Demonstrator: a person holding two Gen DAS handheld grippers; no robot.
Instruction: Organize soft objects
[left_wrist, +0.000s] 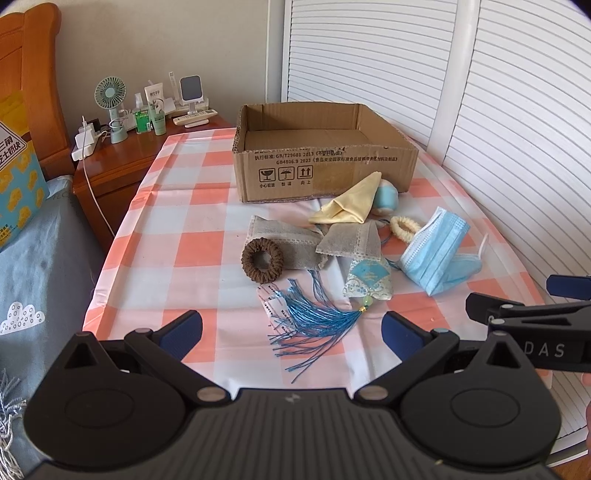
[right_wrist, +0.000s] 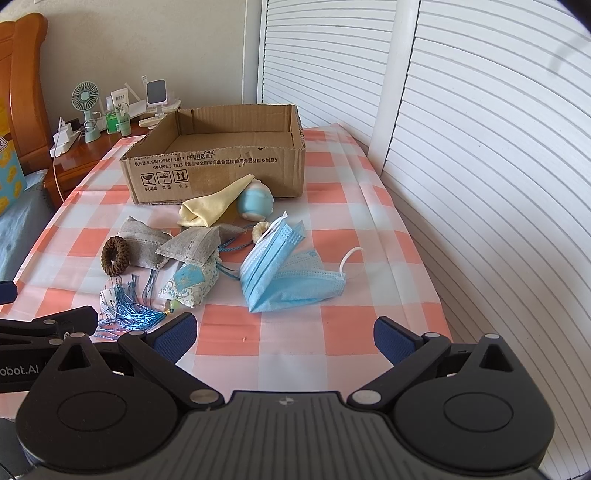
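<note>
An open cardboard box (left_wrist: 325, 162) (right_wrist: 221, 173) stands at the far side of the checked table. In front of it lies a pile: blue face masks (left_wrist: 439, 254) (right_wrist: 288, 273), a yellow cloth (left_wrist: 351, 206) (right_wrist: 214, 208), a blue-white ball (left_wrist: 386, 197) (right_wrist: 255, 201), a cream scrunchie (left_wrist: 404, 228) (right_wrist: 259, 229), a brown scrunchie (left_wrist: 262, 260) (right_wrist: 115, 256), grey pouches (left_wrist: 351, 240) (right_wrist: 195, 245), and a sachet (left_wrist: 369, 280) (right_wrist: 190, 282) with a blue tassel (left_wrist: 317, 321) (right_wrist: 133, 308). My left gripper (left_wrist: 291, 332) is open over the near tassel. My right gripper (right_wrist: 284, 336) is open, near the masks.
A wooden nightstand (left_wrist: 122, 155) at the far left holds a small fan (left_wrist: 110, 96), bottles and a charger. White louvred doors (right_wrist: 480, 147) run along the right. A bed with blue bedding (left_wrist: 37, 258) lies to the left. The table's near edge is below both grippers.
</note>
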